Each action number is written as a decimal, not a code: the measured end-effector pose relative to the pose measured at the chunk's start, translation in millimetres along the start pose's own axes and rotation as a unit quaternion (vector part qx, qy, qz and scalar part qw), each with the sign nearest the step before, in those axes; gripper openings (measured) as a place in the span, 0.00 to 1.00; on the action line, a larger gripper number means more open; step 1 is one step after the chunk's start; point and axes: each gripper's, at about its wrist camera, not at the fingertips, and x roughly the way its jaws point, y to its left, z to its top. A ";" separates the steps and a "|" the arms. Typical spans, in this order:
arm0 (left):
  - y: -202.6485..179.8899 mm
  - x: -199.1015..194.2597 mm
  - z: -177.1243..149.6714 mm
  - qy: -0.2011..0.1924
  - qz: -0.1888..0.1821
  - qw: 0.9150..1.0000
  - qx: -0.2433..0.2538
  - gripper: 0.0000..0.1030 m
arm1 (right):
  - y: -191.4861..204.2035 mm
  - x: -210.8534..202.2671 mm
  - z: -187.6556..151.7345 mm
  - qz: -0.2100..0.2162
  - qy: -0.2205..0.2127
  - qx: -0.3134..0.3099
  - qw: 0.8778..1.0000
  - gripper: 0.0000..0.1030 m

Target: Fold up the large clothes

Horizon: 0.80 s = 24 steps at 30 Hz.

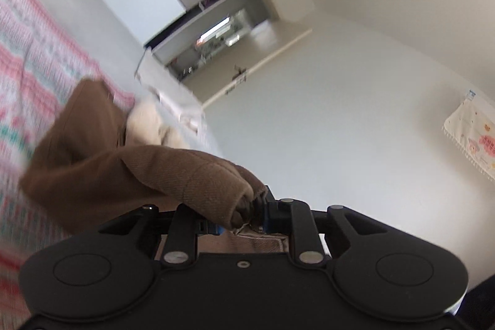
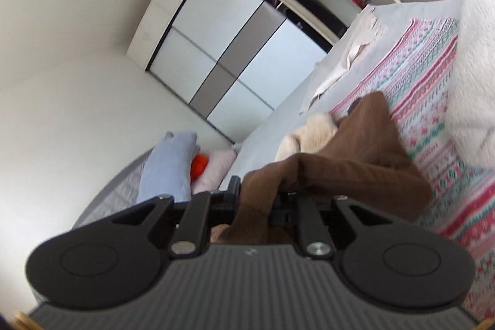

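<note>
A large brown garment (image 1: 102,163) with a cream lining (image 1: 148,126) hangs between both grippers above the bed. My left gripper (image 1: 244,215) is shut on one bunched edge of the brown cloth, which wraps over its fingertips. My right gripper (image 2: 256,200) is shut on another edge of the same brown garment (image 2: 349,156); its cream lining (image 2: 312,129) shows behind. Both views are tilted and partly blurred.
The bed carries a pink, white and green patterned blanket (image 1: 27,76) (image 2: 433,101). A white fluffy cover (image 2: 473,76) lies at the right. Blue and pink pillows (image 2: 170,163) lie at the bed's head. A wardrobe (image 2: 222,48) and white walls stand behind.
</note>
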 end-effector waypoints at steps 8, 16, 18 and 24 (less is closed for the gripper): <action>29.5 58.5 65.4 -0.045 0.052 0.998 -0.004 0.22 | -21.3 60.3 52.3 -0.044 -0.041 0.027 0.998 0.14; 93.1 135.4 112.2 -0.046 0.133 0.990 -0.011 0.22 | -72.4 150.9 93.8 -0.110 -0.039 0.057 0.991 0.14; 110.0 160.1 114.4 -0.031 0.160 0.987 -0.004 0.22 | -87.9 180.1 97.5 -0.134 -0.024 0.058 0.989 0.14; 167.9 209.5 109.2 0.011 0.238 0.971 0.007 0.23 | -140.8 251.0 89.3 -0.204 0.022 0.063 0.977 0.14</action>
